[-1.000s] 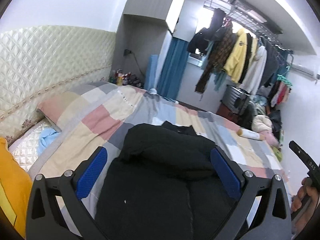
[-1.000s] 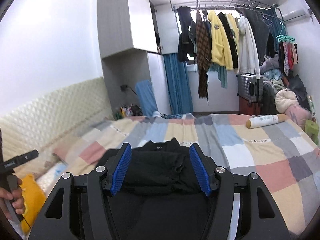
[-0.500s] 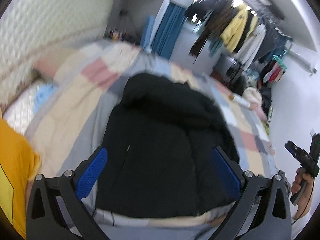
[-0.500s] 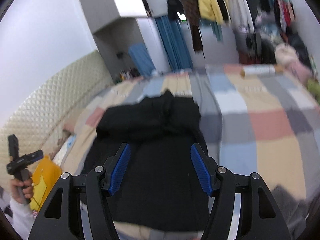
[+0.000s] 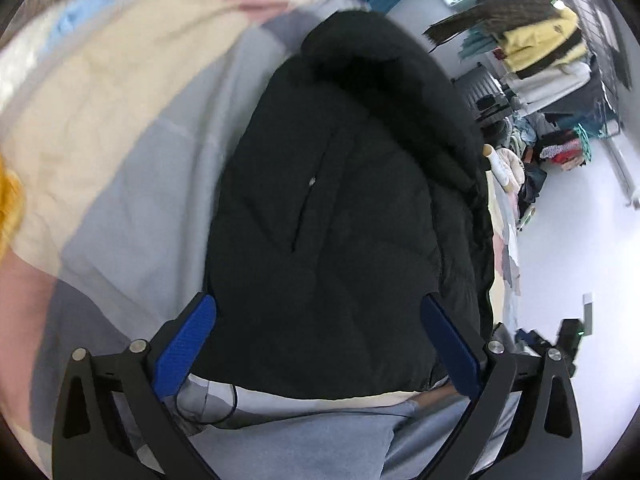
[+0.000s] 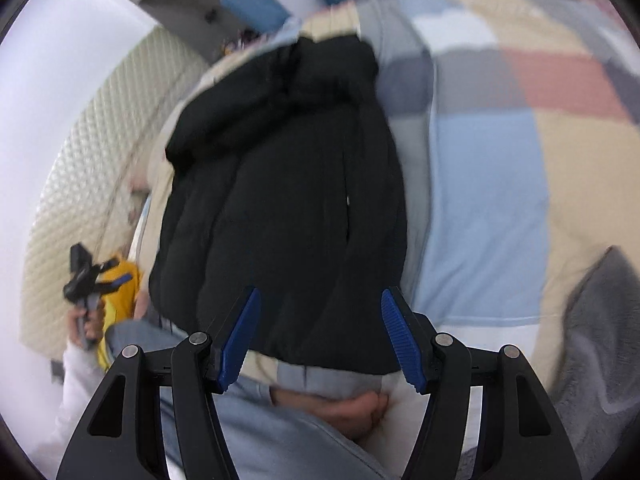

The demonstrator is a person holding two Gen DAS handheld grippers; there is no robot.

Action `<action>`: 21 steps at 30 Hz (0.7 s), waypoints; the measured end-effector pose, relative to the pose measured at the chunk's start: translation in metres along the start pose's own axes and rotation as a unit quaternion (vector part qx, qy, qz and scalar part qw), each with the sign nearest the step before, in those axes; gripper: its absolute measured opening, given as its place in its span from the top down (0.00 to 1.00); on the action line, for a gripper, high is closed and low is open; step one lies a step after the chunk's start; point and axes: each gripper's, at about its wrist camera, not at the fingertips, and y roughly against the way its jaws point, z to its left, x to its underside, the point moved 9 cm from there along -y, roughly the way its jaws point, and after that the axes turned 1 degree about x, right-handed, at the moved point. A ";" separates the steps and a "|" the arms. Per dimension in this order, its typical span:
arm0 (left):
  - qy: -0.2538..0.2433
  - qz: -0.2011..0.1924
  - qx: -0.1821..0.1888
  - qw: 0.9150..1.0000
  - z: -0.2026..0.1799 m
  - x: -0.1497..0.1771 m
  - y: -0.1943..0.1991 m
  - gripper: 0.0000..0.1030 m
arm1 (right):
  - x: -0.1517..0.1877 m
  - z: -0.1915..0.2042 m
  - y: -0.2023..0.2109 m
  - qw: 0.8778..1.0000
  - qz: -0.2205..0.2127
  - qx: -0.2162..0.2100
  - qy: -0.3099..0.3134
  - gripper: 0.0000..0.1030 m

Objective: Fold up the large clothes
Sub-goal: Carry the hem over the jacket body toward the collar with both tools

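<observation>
A large black padded jacket (image 5: 340, 208) lies flat on the checked bed cover (image 5: 120, 128), hem towards me, hood or collar bunched at the far end. My left gripper (image 5: 318, 344) is open and empty, held above the hem. The jacket also shows in the right wrist view (image 6: 288, 200). My right gripper (image 6: 320, 332) is open and empty above the hem. The left gripper (image 6: 86, 276) shows in the right wrist view at the left, in a hand.
The bed cover (image 6: 500, 160) spreads wide to the right of the jacket. A quilted headboard (image 6: 92, 152) runs along the left. A yellow item (image 6: 120, 292) lies at the left edge. A clothes rack (image 5: 552, 48) stands beyond the bed. My legs in grey trousers (image 6: 280, 440) are below.
Both grippers have tilted down and moved closer over the jacket. The view went from the room and far bed to the jacket's near hem. Both stay open.
</observation>
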 end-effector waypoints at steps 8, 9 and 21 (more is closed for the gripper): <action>0.035 0.074 0.008 0.997 0.010 0.004 -0.036 0.08 | 0.000 -0.022 -0.051 0.996 0.082 -0.014 -0.008 0.38; 0.039 0.082 0.006 0.996 0.013 0.004 -0.040 0.08 | 0.000 -0.027 -0.058 0.996 0.091 -0.012 -0.010 0.38; 0.094 0.162 -0.021 0.982 0.046 0.011 -0.076 0.08 | -0.004 -0.018 -0.099 0.987 0.147 -0.065 -0.012 0.31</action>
